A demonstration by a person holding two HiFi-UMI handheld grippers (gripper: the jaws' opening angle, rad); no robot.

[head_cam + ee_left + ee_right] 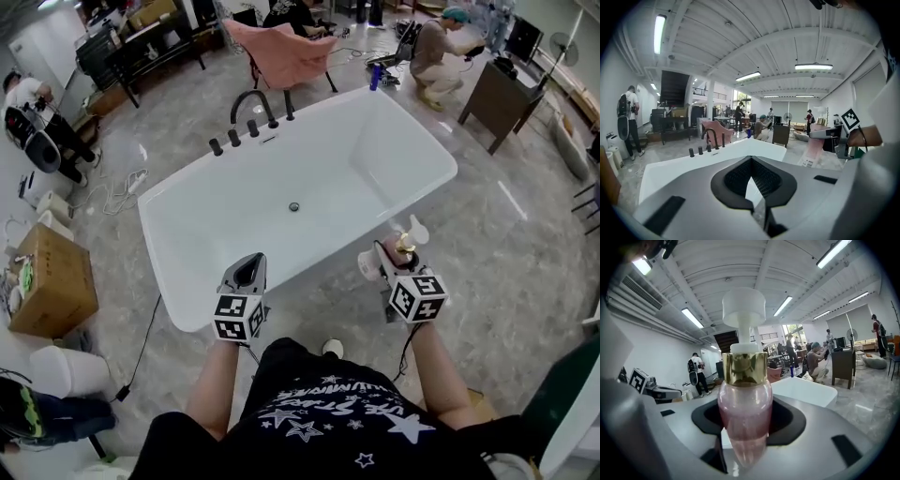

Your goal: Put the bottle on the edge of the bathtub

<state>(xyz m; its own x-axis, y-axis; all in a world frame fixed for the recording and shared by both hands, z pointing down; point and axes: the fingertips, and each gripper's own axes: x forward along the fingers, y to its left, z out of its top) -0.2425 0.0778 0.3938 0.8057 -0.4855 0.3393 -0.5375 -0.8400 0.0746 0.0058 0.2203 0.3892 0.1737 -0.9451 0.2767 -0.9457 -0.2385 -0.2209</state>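
My left gripper [248,270] hangs at the near left, short of the bathtub [155,239]. Its jaws are together with nothing between them; only the white tub shows through the slit in its own view.

The tub stretches away from me, glossy and white, with the faucet [249,101] on its far left rim. The rim looks narrow and smooth, so I judge it a slick place to stand anything.

At the near right, my right gripper [386,267] is clamped on the bottle [744,418], holding it in the air just beside the tub's near right side, not yet on the edge. The jaws grip the pink body below the gold collar [744,369], and the white pump [743,308] points away from the camera.

I judge the bottle stiff and smooth, rounded where the pads meet it, so it could twist or slide in a light grip. The pink fill suggests some weight, and the tall pump makes it top-heavy. The body is the right place to hold; the pump would give or turn. I cannot tell glass from plastic, so I would set it down gently, base flat.
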